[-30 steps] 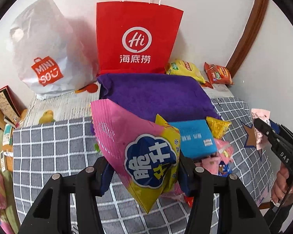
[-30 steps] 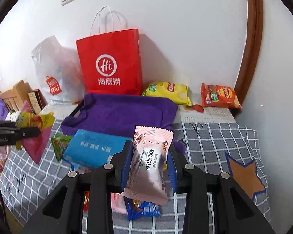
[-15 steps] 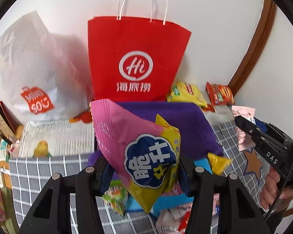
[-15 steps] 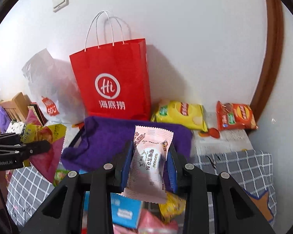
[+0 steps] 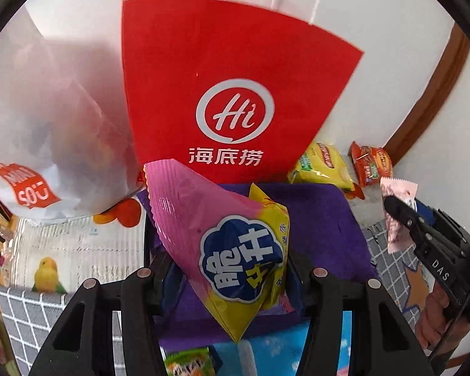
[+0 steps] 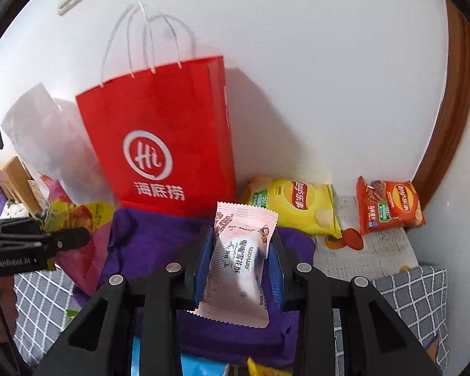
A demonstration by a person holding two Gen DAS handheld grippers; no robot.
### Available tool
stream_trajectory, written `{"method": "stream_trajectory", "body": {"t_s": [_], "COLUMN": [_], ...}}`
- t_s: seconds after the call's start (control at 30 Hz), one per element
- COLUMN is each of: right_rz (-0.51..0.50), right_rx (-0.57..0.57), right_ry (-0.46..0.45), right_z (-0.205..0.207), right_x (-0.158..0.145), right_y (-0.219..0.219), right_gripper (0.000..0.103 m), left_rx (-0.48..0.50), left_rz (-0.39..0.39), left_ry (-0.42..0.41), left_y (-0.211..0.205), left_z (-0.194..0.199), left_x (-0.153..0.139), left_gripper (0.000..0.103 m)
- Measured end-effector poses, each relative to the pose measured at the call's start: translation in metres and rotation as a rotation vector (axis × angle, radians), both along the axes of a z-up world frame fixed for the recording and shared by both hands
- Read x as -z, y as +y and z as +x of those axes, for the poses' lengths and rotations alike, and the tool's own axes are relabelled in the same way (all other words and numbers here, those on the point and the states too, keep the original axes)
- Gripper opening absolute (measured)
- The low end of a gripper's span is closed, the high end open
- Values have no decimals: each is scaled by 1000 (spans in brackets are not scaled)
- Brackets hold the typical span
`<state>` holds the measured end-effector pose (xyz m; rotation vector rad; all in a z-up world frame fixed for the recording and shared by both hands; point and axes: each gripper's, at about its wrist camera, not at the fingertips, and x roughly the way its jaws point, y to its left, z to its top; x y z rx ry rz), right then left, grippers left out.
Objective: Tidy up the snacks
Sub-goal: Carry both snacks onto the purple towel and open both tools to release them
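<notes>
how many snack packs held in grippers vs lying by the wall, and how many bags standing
Held packs: 2, pink-and-yellow pack, pale pink pack
Packs by the wall: 2, yellow chips, orange chips
Bags: 2, red bag, white bag
Total: 6

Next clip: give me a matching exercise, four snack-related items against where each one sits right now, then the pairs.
Items:
1. pink and yellow snack bag
2. pale pink wrapped snack
3. yellow chip bag
4. red paper bag

Places:
A. standing against the wall
B. held in the right gripper
C. lying right of the red bag's base
D. held in the left gripper

Pairs: 1-D, 2-B, 3-C, 4-A
</notes>
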<state>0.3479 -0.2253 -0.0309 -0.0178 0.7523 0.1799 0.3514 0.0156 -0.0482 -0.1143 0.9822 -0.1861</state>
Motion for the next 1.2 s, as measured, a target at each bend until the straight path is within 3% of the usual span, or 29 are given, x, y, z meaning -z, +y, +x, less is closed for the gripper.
{"method": "stream_trajectory", "body": {"t_s": [0.47,0.8,1.2], "right_rz": [-139,-152,-209], "right_rx": [-36,-20,-8], "right_ry": [158,233,241], "right_z": [34,45,42], "right_x": [65,86,92], "right_y": [2,4,7], "right_gripper": [34,34,34], "left_rx": [-4,-8,-5], "left_rz": [55,67,76], "left_ry": [149,187,218], "left_y": [3,1,-2], "left_z": [34,38,44], "left_x": [71,87,96], "left_gripper": [52,52,53]}}
